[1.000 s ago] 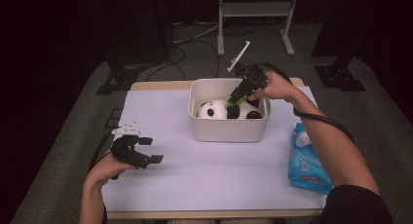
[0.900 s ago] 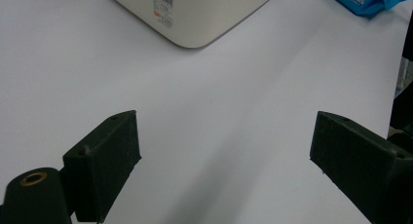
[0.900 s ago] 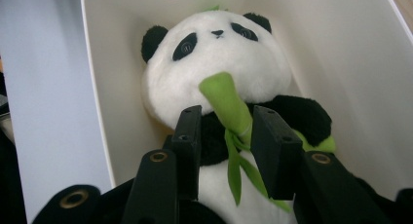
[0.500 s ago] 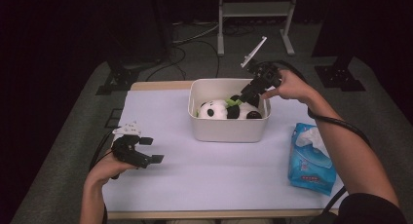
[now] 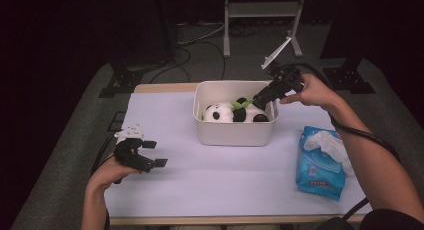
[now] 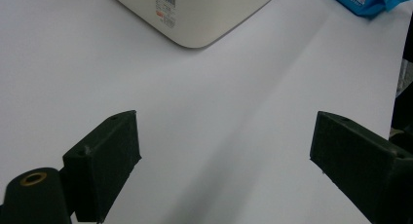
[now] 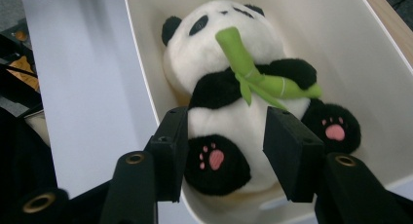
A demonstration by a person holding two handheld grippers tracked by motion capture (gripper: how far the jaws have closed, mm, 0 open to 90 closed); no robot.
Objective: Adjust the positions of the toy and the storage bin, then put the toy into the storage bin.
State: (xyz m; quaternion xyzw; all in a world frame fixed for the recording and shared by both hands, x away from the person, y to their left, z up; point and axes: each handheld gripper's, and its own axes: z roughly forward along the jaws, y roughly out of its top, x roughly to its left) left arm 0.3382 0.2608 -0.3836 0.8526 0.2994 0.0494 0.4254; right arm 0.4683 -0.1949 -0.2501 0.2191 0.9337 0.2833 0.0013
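Black-and-white plush panda (image 7: 229,92) already sits in the white plastic bin (image 5: 235,132) at frame centre; right tool (image 7: 226,136), jaws just opening, holds nothing.

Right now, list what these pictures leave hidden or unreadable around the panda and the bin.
- Panda: its back and underside, hidden against the bin floor in the right gripper view; in the high view the bin wall covers its lower part.
- Barcode label on the bin: print too small to read, and the top edge cuts it, in the left gripper view.
- Wipes pack: print too small in the high view.
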